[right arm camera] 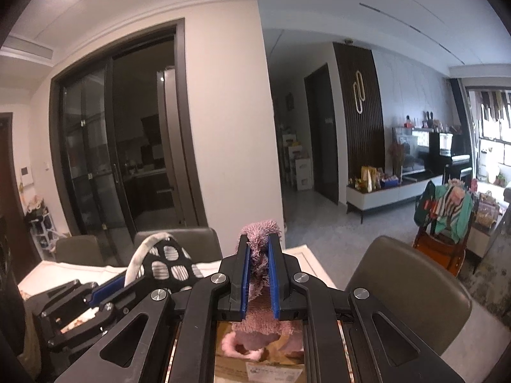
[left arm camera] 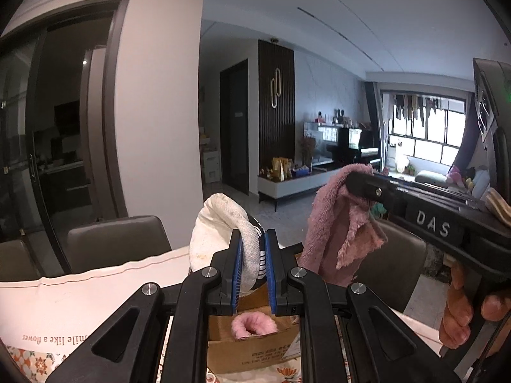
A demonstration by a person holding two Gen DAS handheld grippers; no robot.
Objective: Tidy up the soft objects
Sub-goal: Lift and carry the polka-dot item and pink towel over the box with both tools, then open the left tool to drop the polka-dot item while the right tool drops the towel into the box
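Furthest left, grey dining chairs [left arm camera: 118, 242] stand behind a table covered by a white cloth [left arm camera: 80, 300] printed with upside-down lettering and a floral border, and beyond them a dark glass sliding door [right arm camera: 118, 146] shows a dim kitchen. Next comes the left gripper [left arm camera: 253, 266], clenched on a white sock [left arm camera: 223, 229] with a black-and-white patterned side; the blue pads [left arm camera: 236, 271] press the cuff between them and the rest of the sock bulges up and to the left, lifted off the table. In the right wrist view the same sock [right arm camera: 166, 261] shows its black face with pale oval patches, held by the left gripper [right arm camera: 105, 284] low at the left. Beneath both tools sits an open cardboard box [left arm camera: 255, 351] on the table, with a fluffy pink item [left arm camera: 254, 325] lying inside it. To the right, the right gripper [right arm camera: 259, 274] is clamped on a mauve fleece cloth [right arm camera: 260, 255], whose tuft pokes above the fingertips while the rest hangs down toward the box. From the left wrist view that cloth [left arm camera: 341, 223] dangles just beside the sock, not touching it, pinched in the right gripper [left arm camera: 357, 185], and a hand [left arm camera: 463, 312] grips the handle at far right
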